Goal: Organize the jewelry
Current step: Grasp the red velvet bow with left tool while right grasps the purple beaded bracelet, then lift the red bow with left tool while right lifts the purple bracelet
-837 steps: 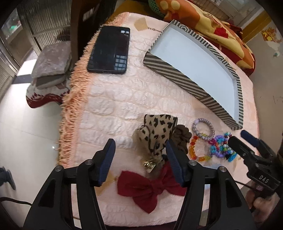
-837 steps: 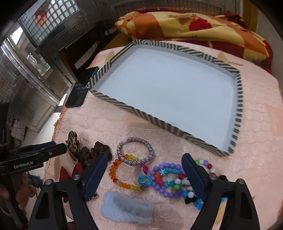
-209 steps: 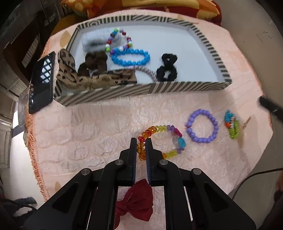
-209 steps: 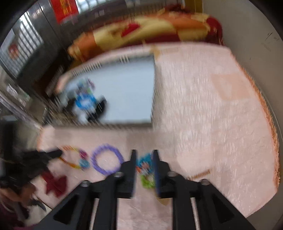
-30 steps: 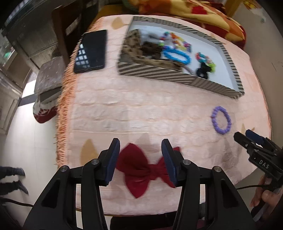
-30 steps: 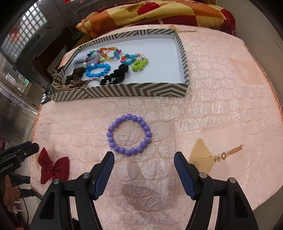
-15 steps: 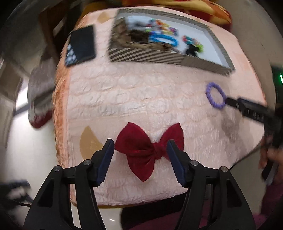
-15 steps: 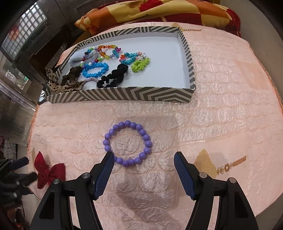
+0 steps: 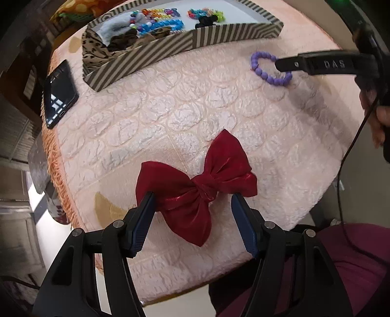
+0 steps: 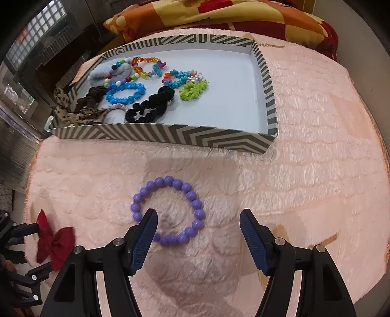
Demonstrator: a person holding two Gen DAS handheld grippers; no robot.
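A red fabric bow (image 9: 195,187) lies near the table's front edge, also seen in the right wrist view (image 10: 54,240). My left gripper (image 9: 192,202) is open, its fingers on either side of the bow's lower half. A purple bead bracelet (image 10: 168,209) lies on the pink cloth, also seen in the left wrist view (image 9: 268,68). My right gripper (image 10: 198,219) is open, low over it, the left finger over its near rim. The striped tray (image 10: 270,80) holds several bracelets and scrunchies.
A black phone (image 9: 59,94) lies at the table's left edge beside the tray (image 9: 234,34). A leopard-print bow (image 9: 97,51) hangs over the tray's left corner. An orange and yellow blanket (image 10: 219,12) lies behind the table.
My left gripper has closed in on the red bow, which now sits between its fingers. My right gripper has moved forward and down over the purple bracelet.
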